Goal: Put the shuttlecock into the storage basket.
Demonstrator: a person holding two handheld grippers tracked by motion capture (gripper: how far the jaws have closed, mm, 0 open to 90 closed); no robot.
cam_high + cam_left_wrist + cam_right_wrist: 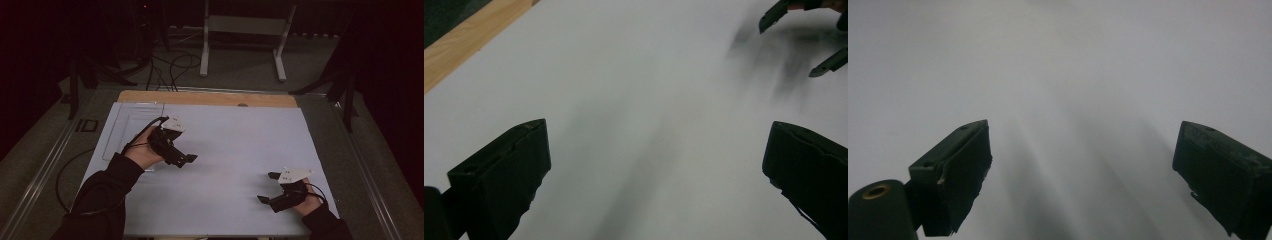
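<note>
1. While both hands wait over a table covered by a pale sheet (230,150), nothing is held, and the work seems about to start or just over.
2. At the far left of the sheet lies a clear, flat rectangular tray (131,120), hard to make out. It is the thing nearest the left gripper, just behind and beside it.
3. Just right of it, the left gripper (186,159) hovers low and points toward the middle, its jaws spread wide with only bare sheet between them, probably a resting pose.
4. Across the empty middle of the sheet, well apart, the right gripper (267,187) sits near the front right corner, aimed leftward. Its jaws are likewise parted and empty, likely kept ready to pick something up.
5. Along the far edge, a strip of wooden tabletop (210,98) shows beyond the sheet.
</note>
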